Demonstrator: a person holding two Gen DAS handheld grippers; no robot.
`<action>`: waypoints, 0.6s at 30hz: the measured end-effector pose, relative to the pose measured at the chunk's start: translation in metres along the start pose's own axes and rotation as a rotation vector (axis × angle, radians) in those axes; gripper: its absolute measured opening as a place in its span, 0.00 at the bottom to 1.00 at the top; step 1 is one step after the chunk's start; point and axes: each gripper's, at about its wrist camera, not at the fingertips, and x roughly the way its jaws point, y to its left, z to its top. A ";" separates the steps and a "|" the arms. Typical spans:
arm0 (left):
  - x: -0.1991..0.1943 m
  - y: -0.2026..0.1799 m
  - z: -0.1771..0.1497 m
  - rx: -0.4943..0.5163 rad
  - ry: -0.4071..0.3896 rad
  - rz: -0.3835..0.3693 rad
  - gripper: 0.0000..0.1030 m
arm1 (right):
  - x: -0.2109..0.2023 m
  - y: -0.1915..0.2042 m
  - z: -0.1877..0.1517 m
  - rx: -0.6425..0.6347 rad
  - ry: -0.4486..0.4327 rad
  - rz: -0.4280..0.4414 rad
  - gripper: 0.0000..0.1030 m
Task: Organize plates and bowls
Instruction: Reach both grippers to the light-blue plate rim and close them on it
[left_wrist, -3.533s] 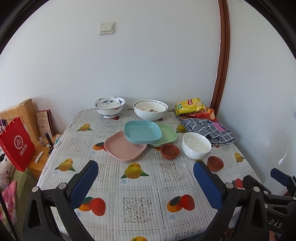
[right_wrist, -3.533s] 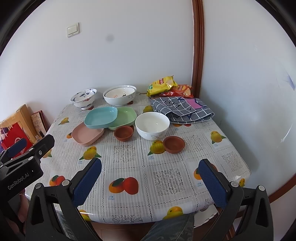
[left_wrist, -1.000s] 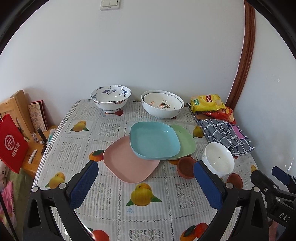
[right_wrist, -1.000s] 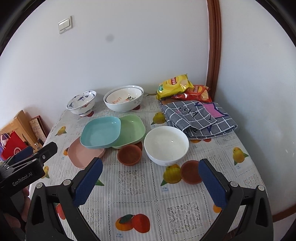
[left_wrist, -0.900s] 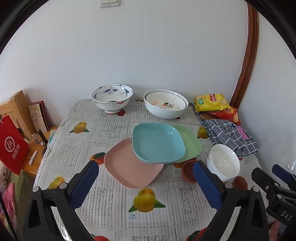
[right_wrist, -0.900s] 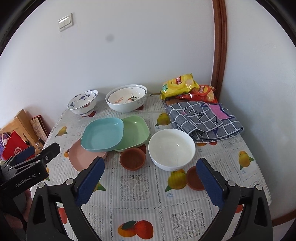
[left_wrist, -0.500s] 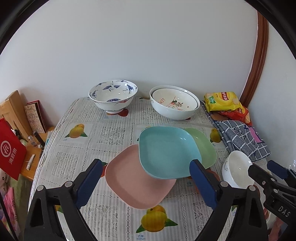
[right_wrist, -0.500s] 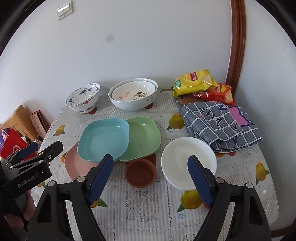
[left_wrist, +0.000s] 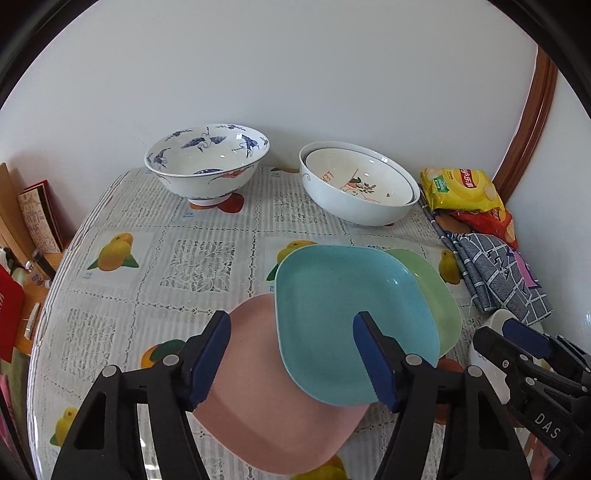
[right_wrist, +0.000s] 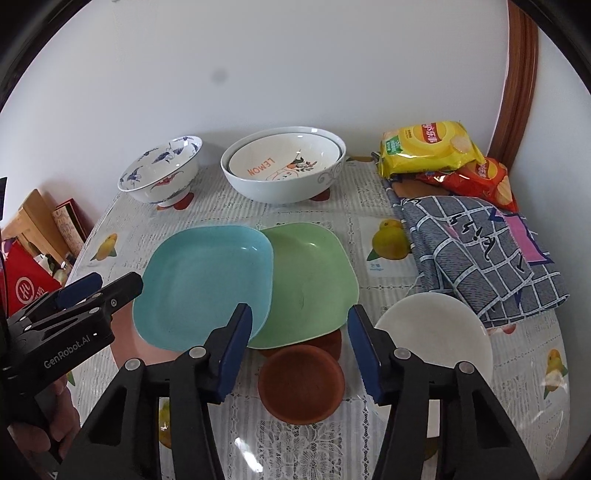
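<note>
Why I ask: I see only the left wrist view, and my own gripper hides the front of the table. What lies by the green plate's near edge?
Observer: A brown dish sits just in front of the green plate. A second brown dish is partly tucked under that edge.
Operator: Is the right gripper holding anything?
Observer: No. The right gripper is open, with the green plate's near edge and the brown dish between its fingers in its view.
Operator: And the white bowl?
Observer: The white bowl stands upright to the right of the brown dish and looks empty.
</note>
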 end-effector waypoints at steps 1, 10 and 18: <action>0.005 0.000 0.001 0.004 0.004 0.006 0.63 | 0.005 0.000 0.000 0.004 0.009 0.007 0.47; 0.045 0.001 0.014 0.012 0.045 0.000 0.55 | 0.039 0.002 -0.003 0.035 0.061 0.051 0.42; 0.069 0.001 0.022 0.008 0.074 0.000 0.49 | 0.055 0.009 -0.001 0.018 0.088 0.058 0.42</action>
